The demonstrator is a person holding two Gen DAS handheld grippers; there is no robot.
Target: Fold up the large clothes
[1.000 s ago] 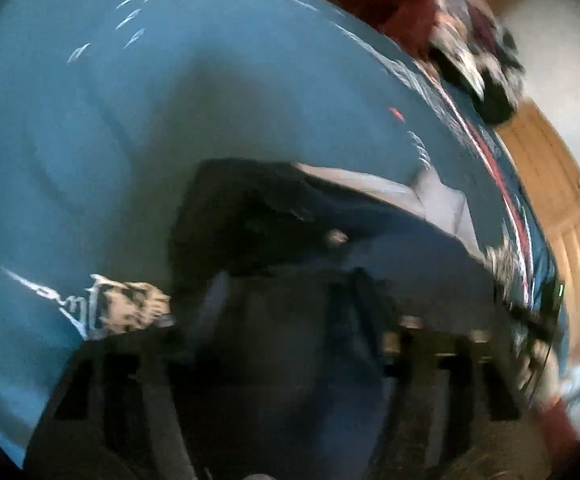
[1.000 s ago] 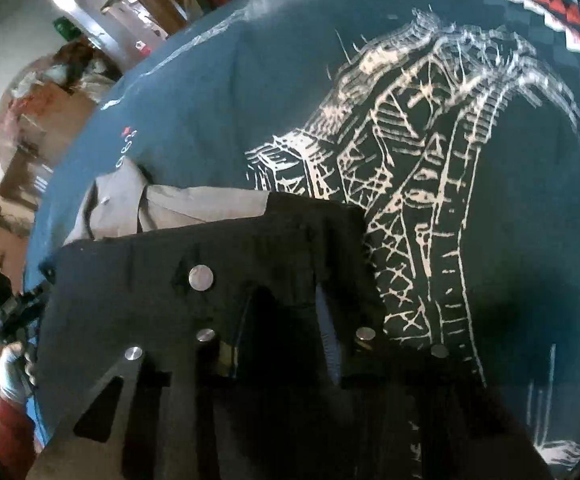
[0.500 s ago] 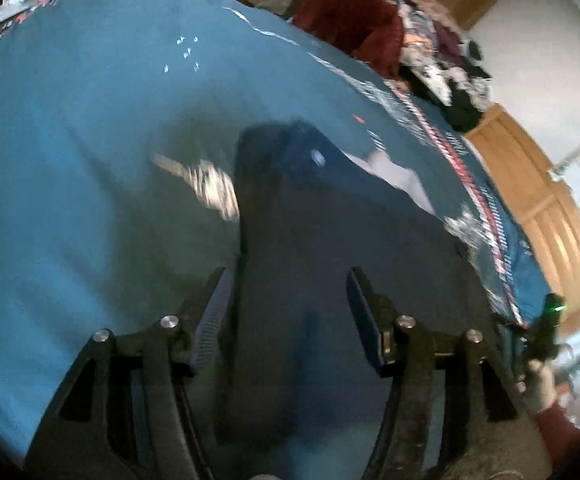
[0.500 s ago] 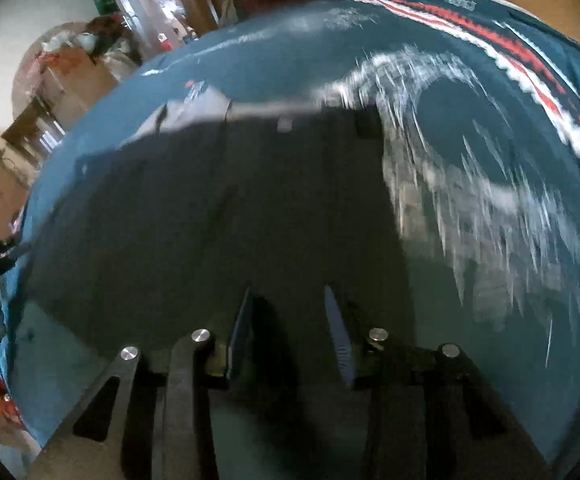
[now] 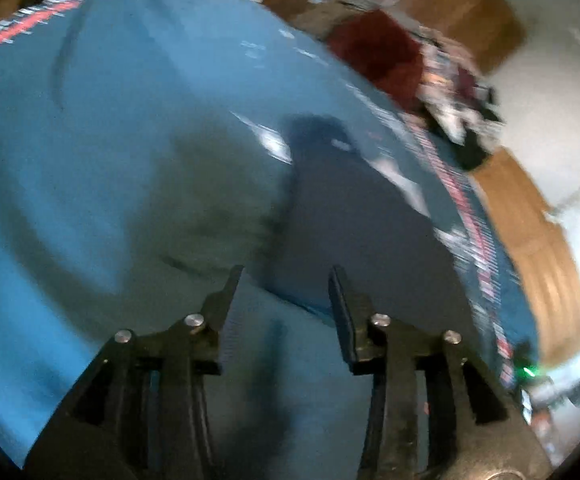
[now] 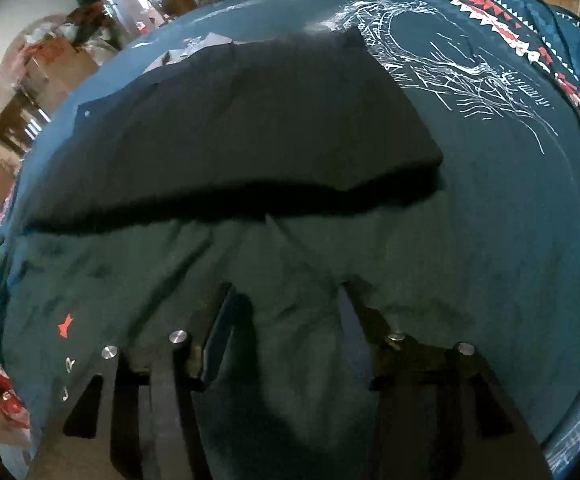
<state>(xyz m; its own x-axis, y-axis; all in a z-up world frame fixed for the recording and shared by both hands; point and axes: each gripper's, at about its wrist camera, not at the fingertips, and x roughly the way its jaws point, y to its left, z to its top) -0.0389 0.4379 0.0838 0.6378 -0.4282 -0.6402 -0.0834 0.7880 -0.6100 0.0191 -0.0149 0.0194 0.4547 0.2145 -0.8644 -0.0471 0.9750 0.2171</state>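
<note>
The folded dark garment (image 6: 242,120) lies flat on the teal patterned bedspread (image 6: 510,200), toward 12 o'clock from both grippers. The left gripper (image 5: 286,300) is spread and holds nothing, above the bedspread. The right gripper (image 6: 286,312) is likewise spread and bare.

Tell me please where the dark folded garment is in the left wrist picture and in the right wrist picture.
Left wrist: the dark folded garment lies right of centre, beyond the open left gripper, blurred.
Right wrist: it fills the upper middle, ahead of the open right gripper.
Shared landmark: the pale lining patch at the garment's far end; both rest on the teal blanket.
</note>
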